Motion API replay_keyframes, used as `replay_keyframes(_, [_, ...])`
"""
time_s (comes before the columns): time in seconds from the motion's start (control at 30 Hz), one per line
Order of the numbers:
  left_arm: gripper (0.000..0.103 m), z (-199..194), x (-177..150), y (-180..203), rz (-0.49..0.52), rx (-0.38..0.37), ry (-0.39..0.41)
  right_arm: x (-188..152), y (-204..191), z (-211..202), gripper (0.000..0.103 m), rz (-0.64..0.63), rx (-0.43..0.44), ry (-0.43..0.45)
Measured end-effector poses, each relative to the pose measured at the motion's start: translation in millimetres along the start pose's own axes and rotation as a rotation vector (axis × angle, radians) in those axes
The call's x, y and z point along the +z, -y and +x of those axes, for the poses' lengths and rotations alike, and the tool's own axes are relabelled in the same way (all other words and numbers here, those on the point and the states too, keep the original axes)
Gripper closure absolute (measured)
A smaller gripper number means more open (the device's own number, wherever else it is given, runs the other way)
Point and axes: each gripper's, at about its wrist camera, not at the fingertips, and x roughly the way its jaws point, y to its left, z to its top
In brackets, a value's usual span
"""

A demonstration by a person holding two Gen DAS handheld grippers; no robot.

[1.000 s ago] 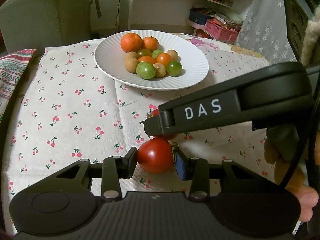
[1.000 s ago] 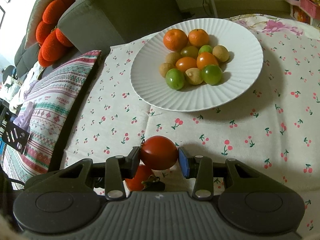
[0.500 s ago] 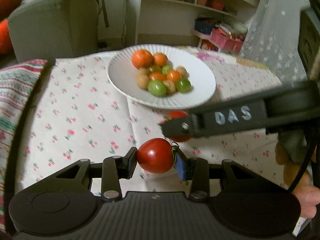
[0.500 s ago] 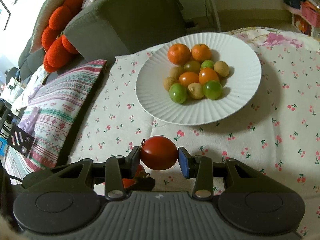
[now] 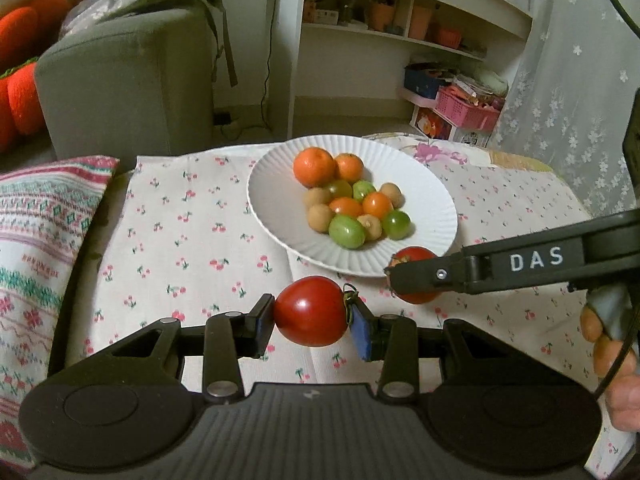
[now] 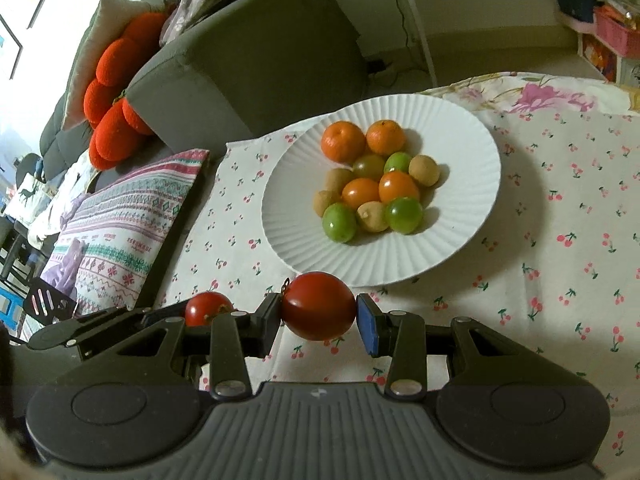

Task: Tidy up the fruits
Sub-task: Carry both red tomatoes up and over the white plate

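My left gripper (image 5: 310, 322) is shut on a red tomato (image 5: 310, 310) and holds it above the cherry-print cloth, short of the near rim of the white ribbed plate (image 5: 276, 200). My right gripper (image 6: 318, 320) is shut on a second red tomato (image 6: 318, 306), also raised, just before the plate's near rim (image 6: 280, 220). The plate holds two mandarins (image 6: 343, 141), several green and orange small tomatoes and tan round fruits. The right gripper's tomato (image 5: 414, 258) shows in the left wrist view; the left one (image 6: 208, 307) shows in the right wrist view.
A grey sofa arm (image 5: 120, 76) stands behind the table. A patterned cushion (image 6: 120, 232) lies at the left edge. Shelves and a pink basket (image 5: 468, 108) are at the back right. A floral cloth (image 6: 540, 96) covers the far right of the table.
Both grippers have risen with their tomatoes and tilted up, so more of the room shows. The right gripper has moved rightward and farther in the left wrist view, toward the plate's rim.
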Motion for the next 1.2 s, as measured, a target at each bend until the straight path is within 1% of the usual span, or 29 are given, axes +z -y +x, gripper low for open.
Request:
replay_keyframes(0.2, [0.063,10,18,-6,-0.001,0.012,0.025,12,16,-10,0.066,0.023,-0.015,0.044])
replay_keyframes(0.33, [0.063,21,29,-8,0.01,0.011,0.034,25,38,-18,0.066,0.071,-0.055,0.094])
replay_keyframes(0.5, [0.063,34,36,-12,-0.003,-0.007,0.033,33,58,-16,0.065,0.095,-0.119,0.126])
replay_keyframes(0.63, [0.063,47,41,-12,0.024,0.035,0.025,36,65,-9,0.065,0.091,-0.151,0.129])
replay_keyframes(0.83, [0.063,60,53,-17,0.029,0.03,0.043,42,64,-4,0.066,0.057,-0.169,0.157])
replay_keyframes(1.0, [0.063,74,64,-33,-0.038,-0.021,0.041,50,68,7,0.066,0.031,-0.185,0.181])
replay_keyframes(1.1, [0.063,80,67,-32,-0.029,-0.032,0.048,54,70,13,0.065,0.015,-0.205,0.199])
replay_keyframes(1.2, [0.063,85,68,-30,-0.011,-0.048,0.046,60,67,19,0.065,-0.006,-0.208,0.217])
